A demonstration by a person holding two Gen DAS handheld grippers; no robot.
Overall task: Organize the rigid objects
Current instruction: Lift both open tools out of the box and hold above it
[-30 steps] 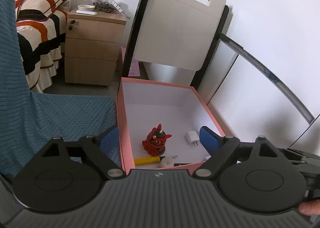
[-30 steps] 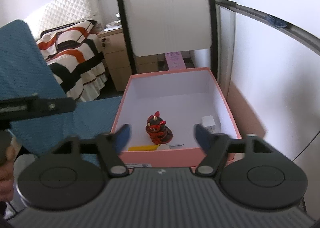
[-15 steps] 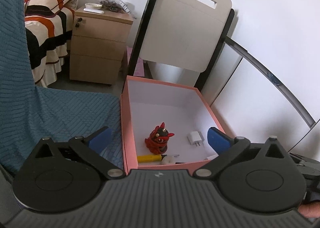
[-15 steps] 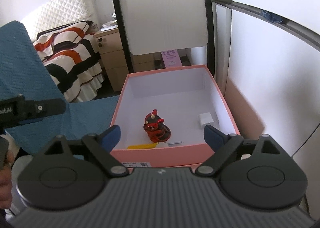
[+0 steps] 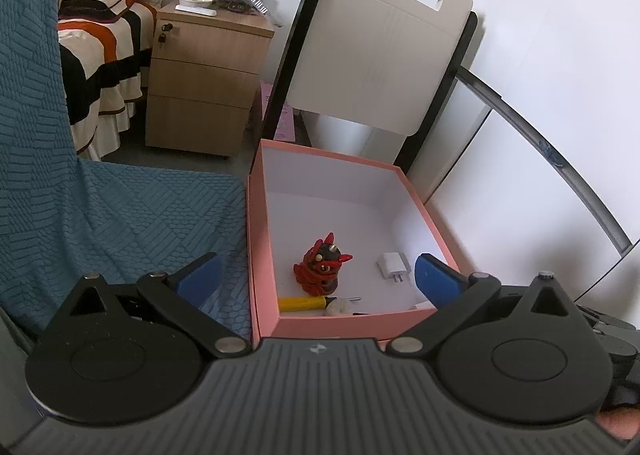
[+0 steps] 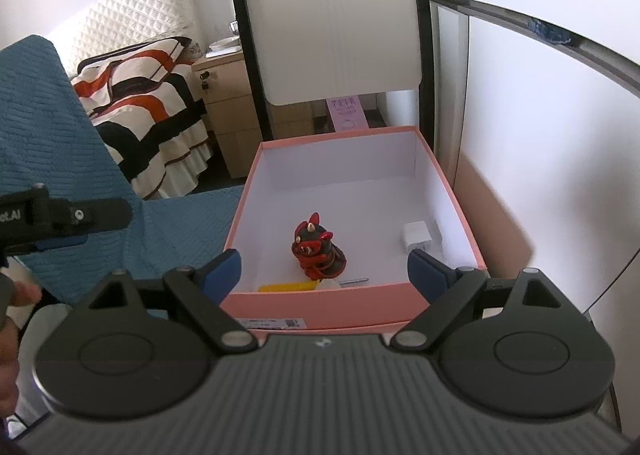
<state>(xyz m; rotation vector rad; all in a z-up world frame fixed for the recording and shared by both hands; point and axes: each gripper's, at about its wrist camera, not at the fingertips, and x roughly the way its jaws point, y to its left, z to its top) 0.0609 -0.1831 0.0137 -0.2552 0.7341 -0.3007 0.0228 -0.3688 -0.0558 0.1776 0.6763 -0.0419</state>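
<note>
An open pink box (image 5: 256, 215) (image 6: 320, 305) with a white inside stands on the floor. In it are a red and black toy figure (image 5: 322, 269) (image 6: 318, 251), a white charger plug (image 5: 394, 265) (image 6: 418, 237), and a yellow-handled tool (image 5: 302, 302) (image 6: 286, 287) by the near wall. My left gripper (image 5: 316, 275) is open and empty, just before the box's near wall. My right gripper (image 6: 322, 269) is open and empty, over the near wall. The left gripper's body (image 6: 60, 215) shows at the left of the right wrist view.
A teal blanket (image 5: 100, 195) lies to the left of the box. A white and black chair (image 5: 380, 55) stands behind it. A wooden bedside cabinet (image 5: 204, 83) and a striped bed (image 5: 96, 55) are at the back left. A white wall (image 5: 540, 195) with a metal rail runs on the right.
Both grippers have pulled back and up from the box, so more of the box and room shows. Both stay open and empty. The items in the box have not moved.
</note>
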